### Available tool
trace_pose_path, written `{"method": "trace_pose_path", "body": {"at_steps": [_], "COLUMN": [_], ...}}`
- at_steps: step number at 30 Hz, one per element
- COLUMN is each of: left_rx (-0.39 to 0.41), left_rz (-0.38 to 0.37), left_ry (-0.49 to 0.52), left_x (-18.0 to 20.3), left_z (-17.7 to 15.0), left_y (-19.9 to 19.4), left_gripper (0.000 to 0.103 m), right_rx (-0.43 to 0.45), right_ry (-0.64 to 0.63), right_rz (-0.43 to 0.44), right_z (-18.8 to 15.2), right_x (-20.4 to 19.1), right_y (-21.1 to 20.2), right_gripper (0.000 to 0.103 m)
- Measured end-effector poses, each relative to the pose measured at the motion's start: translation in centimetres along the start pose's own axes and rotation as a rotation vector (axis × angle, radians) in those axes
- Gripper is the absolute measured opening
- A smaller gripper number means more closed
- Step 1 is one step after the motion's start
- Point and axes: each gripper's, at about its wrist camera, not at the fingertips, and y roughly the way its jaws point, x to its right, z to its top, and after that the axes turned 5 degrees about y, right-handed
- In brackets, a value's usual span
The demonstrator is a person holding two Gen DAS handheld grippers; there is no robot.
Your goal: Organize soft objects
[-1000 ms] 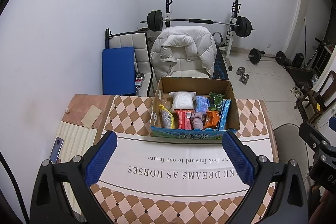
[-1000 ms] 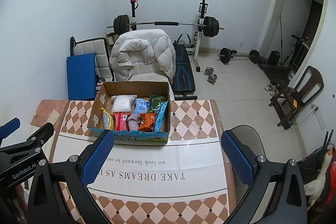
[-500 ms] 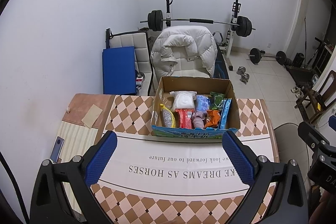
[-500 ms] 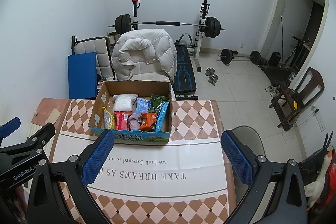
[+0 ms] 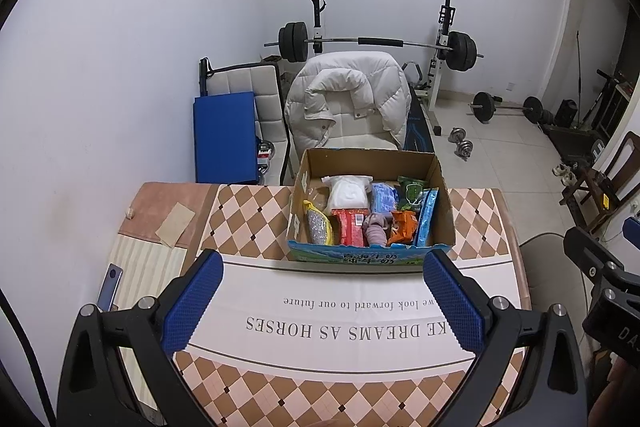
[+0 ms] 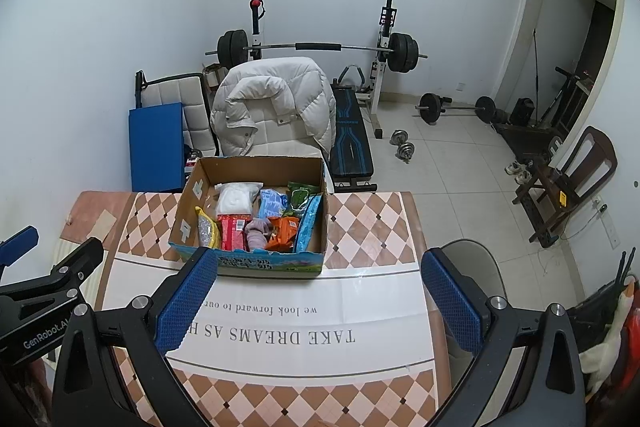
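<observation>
Left claw spread wide, holding nothing | right claw likewise released | box of soft packets sits on counter, ahead of both, apart.

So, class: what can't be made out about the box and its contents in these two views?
- Cardboard box: lower layers hidden under the packets on top, both views.
- Red packet: print too small to read.
- Box front: partly covered by the right gripper in its own view.

tablecloth: "take dreams as horses"; tongs: "genrobot"
</observation>
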Motion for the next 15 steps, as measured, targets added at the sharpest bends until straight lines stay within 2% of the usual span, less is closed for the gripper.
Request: {"method": "trace_pose_path", "body": {"at_steps": [15], "left_rx": [0.005], "left_rz": [-0.003], "left_ry": [0.001], "left_x": [-0.14], "left_z": [0.2], "left_y": [-0.46], "left_gripper": [0.103], "right_rx": [0.002], "right_ry": [0.002], "right_rz": [-0.001], "right_z": [-0.07], "right_x": [0.01], "right_y": [-0.08], "right_gripper": [0.103]}}
